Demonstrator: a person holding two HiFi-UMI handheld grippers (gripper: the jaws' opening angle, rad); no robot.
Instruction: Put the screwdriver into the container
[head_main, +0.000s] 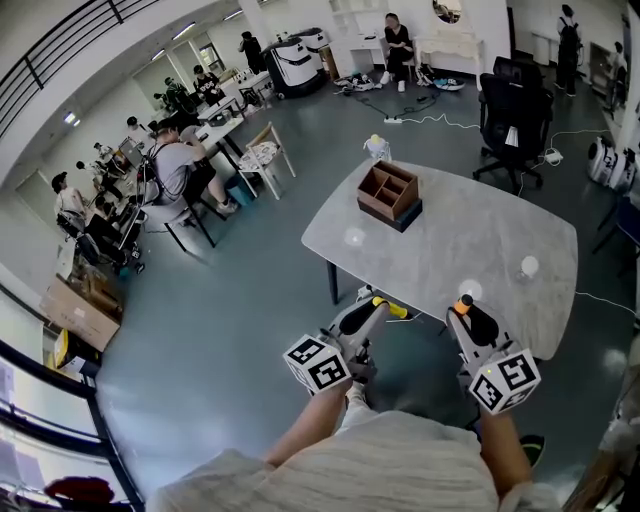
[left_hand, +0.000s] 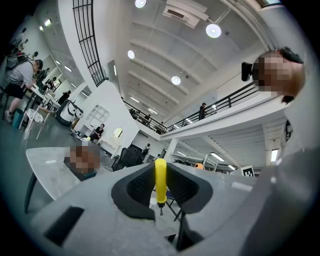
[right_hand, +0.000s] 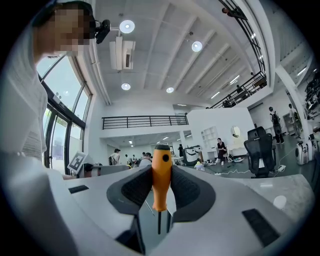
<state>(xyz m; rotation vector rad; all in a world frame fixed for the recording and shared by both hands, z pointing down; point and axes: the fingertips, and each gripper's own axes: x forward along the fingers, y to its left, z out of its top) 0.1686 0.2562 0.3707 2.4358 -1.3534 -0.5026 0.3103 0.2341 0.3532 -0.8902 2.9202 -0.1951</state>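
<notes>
Closest in, the left gripper (left_hand: 160, 186) is clamped on a slim yellow-handled screwdriver (left_hand: 160, 176). Its ribbed black pads press the plastic handle from both sides, and the short metal tip points toward 6 o'clock in the left gripper view. The right gripper (right_hand: 161, 189) grips a thicker orange-handled screwdriver (right_hand: 161, 175) the same way, handle upright between its pads and dark shaft hanging toward 6 o'clock. In the head view the two grippers sit side by side at about 11 and 1 o'clock from the person, tips at the near edge of the pale grey stone-patterned table (head_main: 490, 245). Neither screwdriver is in the brown wooden compartmented container (head_main: 376, 206), which stands well apart from both at the table's far left corner, near 11 o'clock. Beyond the table, a black office chair (head_main: 515, 110) stands at 1 o'clock. People sit at white desks (head_main: 225, 125) at 10 o'clock.
</notes>
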